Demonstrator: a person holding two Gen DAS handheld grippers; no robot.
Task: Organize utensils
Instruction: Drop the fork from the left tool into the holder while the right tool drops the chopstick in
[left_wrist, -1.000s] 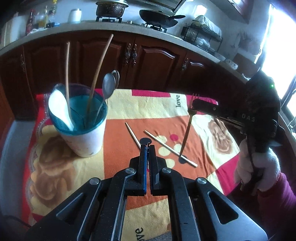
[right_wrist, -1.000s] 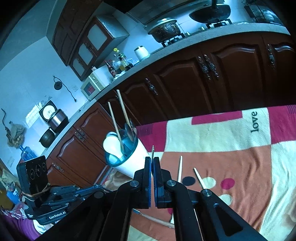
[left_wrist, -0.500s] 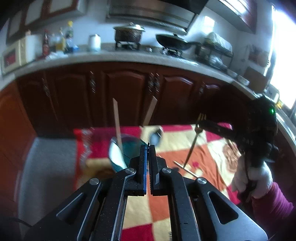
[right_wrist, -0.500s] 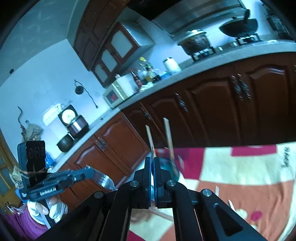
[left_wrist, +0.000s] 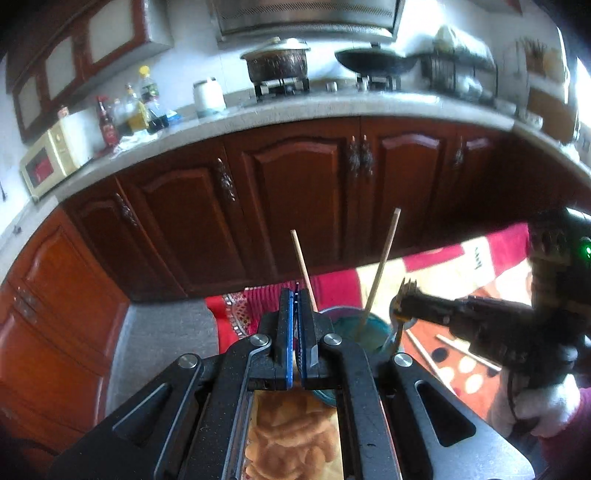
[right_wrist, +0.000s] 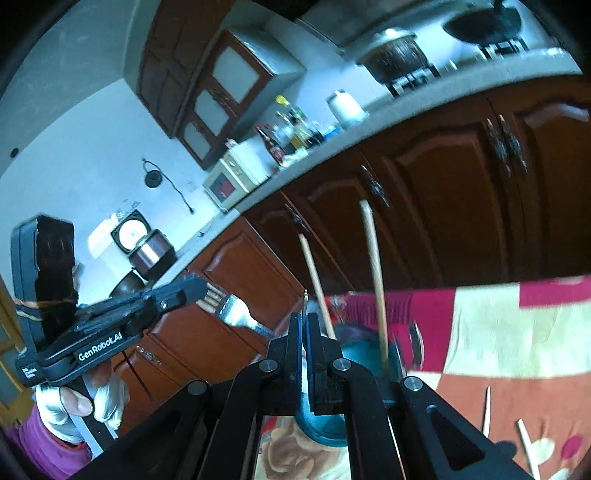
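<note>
The landmark is the teal-rimmed cup (left_wrist: 369, 326), which stands on the patterned cloth (left_wrist: 454, 266) over the table; in the left wrist view its rim shows just right of the left gripper (left_wrist: 295, 295), partly hidden behind that gripper's body; two wooden chopsticks (left_wrist: 382, 266) stand in the cup, leaning apart, their tips against the dark cabinet doors (left_wrist: 295, 206) behind; what else lies inside the cup cannot be made out here.

The left gripper has its jaws pressed together; in the right wrist view a metal fork (right_wrist: 236, 314) is clamped between them by its tines, its handle running toward the cup. The right gripper (right_wrist: 306, 321) is likewise closed tight, on a second fork (left_wrist: 400, 314), which hangs beside the cup's right rim, tines up, handle pointing down; whether it touches the rim cannot be told.

To the right of the cup, two more chopsticks (left_wrist: 461, 350) lie loose on the cloth, well apart from the cup; behind the cup, on the counter (left_wrist: 332, 107), stand a pot (left_wrist: 277, 61), a pan and bottles.
</note>
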